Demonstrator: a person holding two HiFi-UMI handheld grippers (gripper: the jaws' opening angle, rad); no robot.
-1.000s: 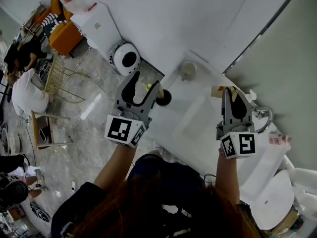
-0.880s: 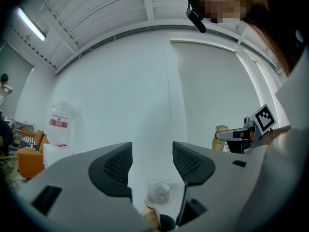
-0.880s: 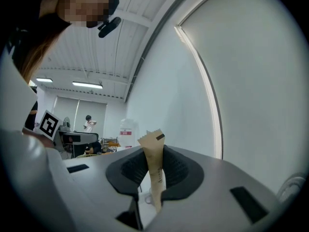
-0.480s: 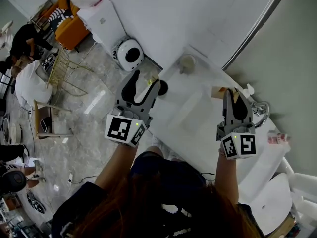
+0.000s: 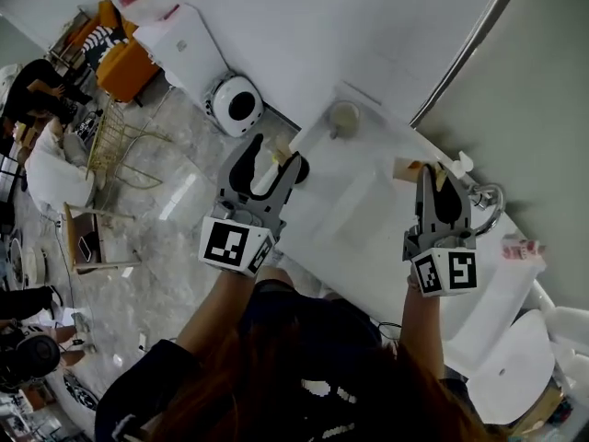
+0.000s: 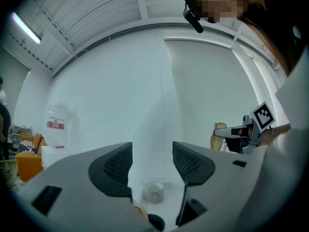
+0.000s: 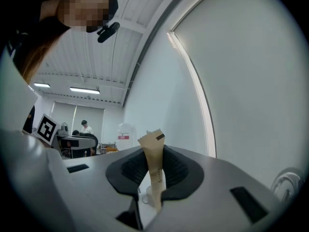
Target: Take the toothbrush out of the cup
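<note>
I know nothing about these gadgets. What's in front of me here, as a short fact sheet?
Who: a person with a handheld gripper in each hand
Left gripper: jaws apart, nothing between them
Right gripper: shut on a tan packet
Cup: upright on the white counter, apart from both grippers
Faucet: beside the right gripper

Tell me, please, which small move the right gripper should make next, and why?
Probably lower the right gripper toward the white counter and lay down the tan paper packet. Its jaws are closed on that packet, which already is well apart from the cup; the left gripper stands open with nothing between its jaws.
</note>
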